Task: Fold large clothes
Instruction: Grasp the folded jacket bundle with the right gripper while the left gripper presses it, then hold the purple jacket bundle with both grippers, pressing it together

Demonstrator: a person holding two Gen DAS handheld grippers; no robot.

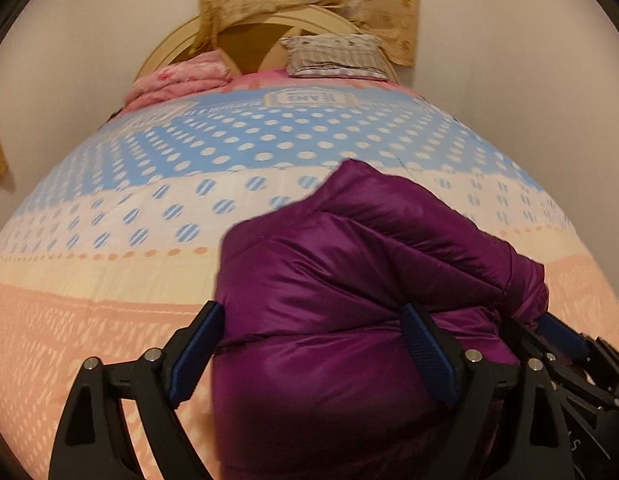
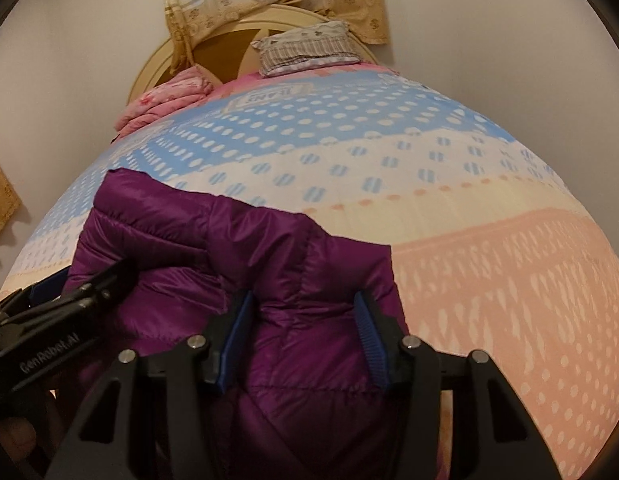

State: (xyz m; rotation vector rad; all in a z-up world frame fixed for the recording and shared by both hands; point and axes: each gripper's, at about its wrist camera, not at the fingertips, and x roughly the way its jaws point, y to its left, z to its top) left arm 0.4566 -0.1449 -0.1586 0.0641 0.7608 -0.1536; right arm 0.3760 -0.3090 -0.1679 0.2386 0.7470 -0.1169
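Right now your purple quilted puffer jacket (image 1: 349, 280) sits bundled on the bed (image 1: 109, 280), low and centre-right in the left wrist view and low and left of centre in the right wrist view. It lies on the peach band of the polka-dot bedspread, well short of the striped pillow (image 1: 335, 56) and the folded pink blanket (image 1: 177, 80) up by the headboard at the top of the frame.

Your left gripper (image 1: 313, 340) stands with its jaws wide, straddling the near edge of the bundle. The blue pad on the left of the frame sits just at the jacket's side, while the other pad lies against the padded fabric. I judge they are not pinching; it looks more like a loose bracket around a thick roll.

Your right gripper (image 2: 305, 336) has its jaws set narrower, with a ridge of jacket rising between the two blue pads. Whether the pads truly press on that ridge, I cannot tell.

Both tools meet the same near edge side by side, which suits lifting or tucking a bulky fold evenly. Puffy nylon is slippery and springs back, so expect the bundle to loosen if only one side is held.
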